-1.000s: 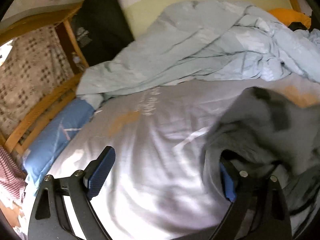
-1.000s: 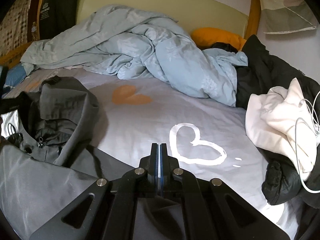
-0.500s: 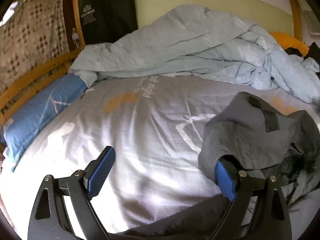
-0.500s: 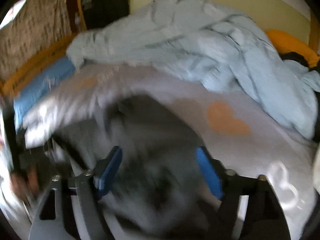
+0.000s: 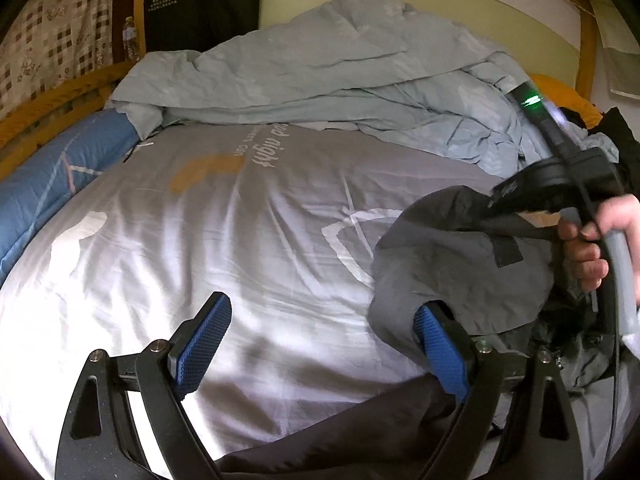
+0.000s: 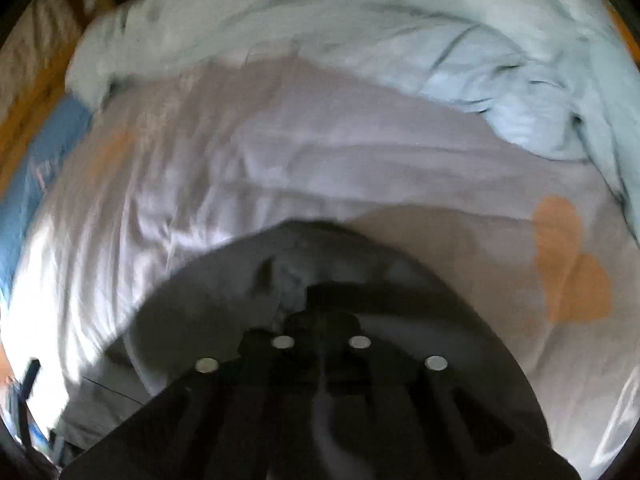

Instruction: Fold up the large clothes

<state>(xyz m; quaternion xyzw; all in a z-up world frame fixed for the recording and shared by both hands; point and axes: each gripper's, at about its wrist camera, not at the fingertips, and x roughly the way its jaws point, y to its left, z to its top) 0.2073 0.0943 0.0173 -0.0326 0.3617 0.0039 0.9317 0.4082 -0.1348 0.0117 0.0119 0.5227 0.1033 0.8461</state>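
The left gripper stands wide apart, one finger under the grey jacket; the right gripper has closed onto it.

One grey jacket lies on one bed, with one pale blue duvet, one blue pillow, one orange pillow and two tools: left tool, right tool.

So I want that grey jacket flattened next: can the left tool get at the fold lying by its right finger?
Probably yes: the left tool is open, and the grey jacket already drapes over its right finger, nothing between.
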